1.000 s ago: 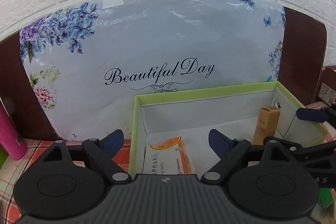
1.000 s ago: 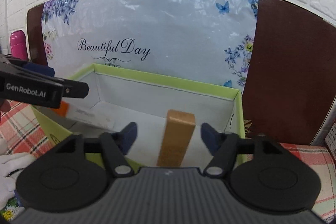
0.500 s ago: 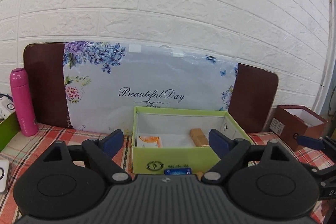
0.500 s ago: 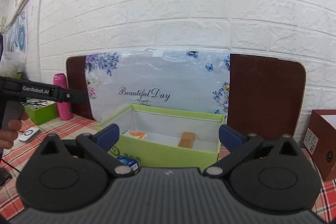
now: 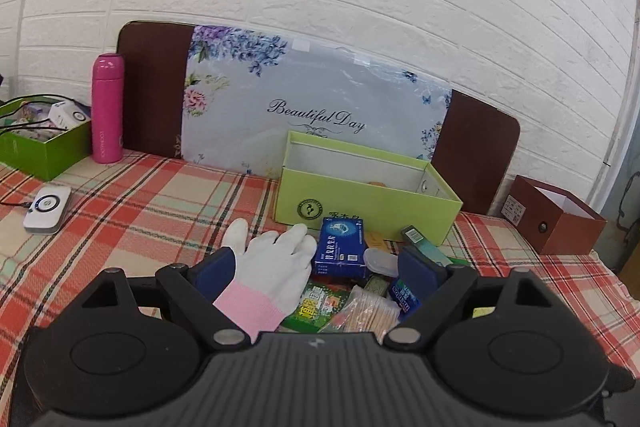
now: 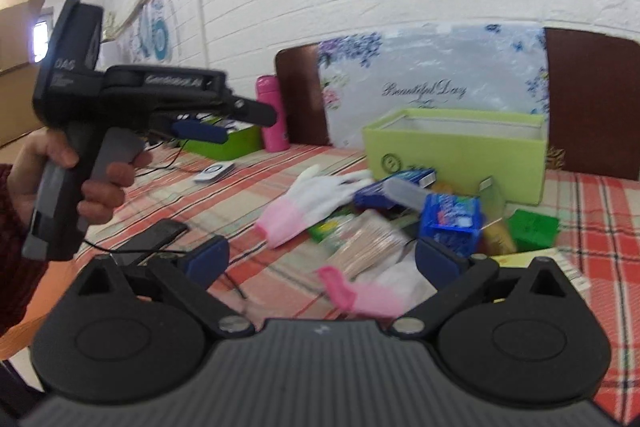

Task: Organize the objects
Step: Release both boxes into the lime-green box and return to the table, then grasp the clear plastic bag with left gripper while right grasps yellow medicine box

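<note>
white glove (image 5: 276,259), blue box (image 5: 340,247), green box (image 5: 360,195)

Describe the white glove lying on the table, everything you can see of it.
The white glove looks like knitted fabric with a pink cuff. It lies flat and empty on the checked tablecloth, fingers pointing toward the light green box, fingertips close beside the blue carton. Its cuff end lies at the edge of the packets. No tongs touch it.
</note>
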Motion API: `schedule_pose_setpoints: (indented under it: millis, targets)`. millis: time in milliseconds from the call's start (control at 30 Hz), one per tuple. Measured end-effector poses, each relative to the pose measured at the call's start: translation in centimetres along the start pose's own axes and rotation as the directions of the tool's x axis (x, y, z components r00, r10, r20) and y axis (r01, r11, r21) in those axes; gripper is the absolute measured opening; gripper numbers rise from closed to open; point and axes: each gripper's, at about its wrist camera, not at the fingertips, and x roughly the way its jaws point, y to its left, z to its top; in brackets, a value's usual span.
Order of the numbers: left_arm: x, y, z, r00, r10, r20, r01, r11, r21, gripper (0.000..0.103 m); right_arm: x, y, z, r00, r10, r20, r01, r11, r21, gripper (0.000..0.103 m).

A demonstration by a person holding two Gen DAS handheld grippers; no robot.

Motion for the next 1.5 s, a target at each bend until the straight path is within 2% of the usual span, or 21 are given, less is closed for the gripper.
schedule_pose_setpoints:
  millis: [133, 333, 400, 433, 467, 500, 600, 667, 733, 833, 1000, 1100, 1167, 1300, 1333, 1400, 1500]
  targets:
    - [-0.6, 0.6, -0.7, 1.0, 0.015, -0.002, -0.015, 0.999, -0.04, 0.091, 0.7, 1.6, -1.2, 0.995, 0.098, -0.027, -0.095, 0.99, 0.106, 0.101]
    - [-1.3, 0.8, -0.8, 1.0, 0.01, 0.004, -0.01, 0.999, -0.032, 0.091, 3.4, 3.2, -2.6, 0.978, 0.137, -0.158, -0.124, 0.988, 0.09, 0.103]
    - [-1.5, 0.9, -1.0, 1.0, 0.01, 0.003, -0.01, 1.0, -0.029, 0.091, 4.4, 2.7, -3.3, 0.982, 0.086, -0.17, -0.073, 0.994, 0.085, 0.102]
    - [-1.6, 1.0, -1.2, 1.0, 0.009, 0.0, -0.009, 1.0, -0.028, 0.091, 4.8, 2.2, -3.4, 0.984, 0.028, -0.178, -0.013, 0.996, 0.084, 0.093]
    - [-1.7, 1.1, -1.3, 1.0, 0.009, -0.005, -0.009, 1.0, -0.027, 0.091, 5.1, 1.4, -3.6, 0.983, -0.036, -0.18, 0.052, 0.995, 0.084, 0.08]
    - [-1.7, 1.2, -1.5, 1.0, 0.01, -0.012, -0.01, 1.0, -0.023, 0.091, 5.1, 0.6, -3.7, 0.981, -0.083, -0.175, 0.101, 0.991, 0.093, 0.076]
    - [-1.4, 1.2, -2.2, 0.999, 0.002, -0.044, -0.002, 1.0, -0.007, 0.091, 4.3, -1.8, -3.8, 0.98, -0.124, -0.154, 0.148, 0.977, 0.153, 0.072]
    - [-1.1, 0.9, -2.8, 0.996, -0.039, -0.078, 0.04, 0.999, 0.007, 0.091, 3.7, -2.5, -3.9, 0.975, -0.169, -0.145, 0.189, 0.971, 0.144, 0.072]
    - [-0.8, 0.1, -3.5, 0.984, -0.118, -0.132, 0.123, 0.992, 0.036, 0.091, 3.1, -3.2, -4.0, 0.969, -0.202, -0.143, 0.222, 0.964, 0.144, 0.072]
    - [-1.0, -1.5, -5.2, 0.953, -0.226, -0.201, 0.247, 0.965, 0.088, 0.091, 2.4, -4.2, -4.4, 0.963, -0.229, -0.141, 0.251, 0.953, 0.171, 0.072]
    - [-1.0, -4.0, -8.3, 0.918, -0.282, -0.279, 0.329, 0.934, 0.14, 0.091, 0.8, -6.2, -4.8, 0.948, -0.283, -0.148, 0.312, 0.922, 0.229, 0.077]
    - [-0.6, -5.7, -9.5, 0.89, -0.344, -0.299, 0.398, 0.907, 0.14, 0.091, -0.5, -7.0, -5.0, 0.94, -0.304, -0.155, 0.334, 0.913, 0.236, 0.087]
    - [0.2, -7.0, -10.2, 0.893, -0.325, -0.311, 0.389, 0.906, 0.17, 0.091, -1.7, -7.4, -5.1, 0.936, -0.318, -0.151, 0.347, 0.906, 0.242, 0.089]
    - [2.0, -8.9, -11.2, 0.944, -0.176, -0.278, 0.253, 0.928, 0.272, 0.089, -4.0, -8.7, -4.8, 0.924, -0.363, -0.121, 0.383, 0.874, 0.3, 0.09]
    - [2.2, -9.0, -11.3, 0.954, -0.146, -0.264, 0.222, 0.932, 0.287, 0.082, -4.1, -9.1, -4.5, 0.918, -0.38, -0.113, 0.396, 0.865, 0.308, 0.09]
    - [2.6, -8.5, -11.0, 0.958, -0.119, -0.261, 0.193, 0.941, 0.278, 0.069, -3.8, -9.6, -3.7, 0.906, -0.41, -0.102, 0.421, 0.851, 0.316, 0.09]
    - [2.5, -7.3, -10.5, 0.955, -0.129, -0.266, 0.187, 0.96, 0.208, 0.06, -1.5, -10.5, -2.0, 0.887, -0.455, -0.08, 0.453, 0.823, 0.343, 0.097]
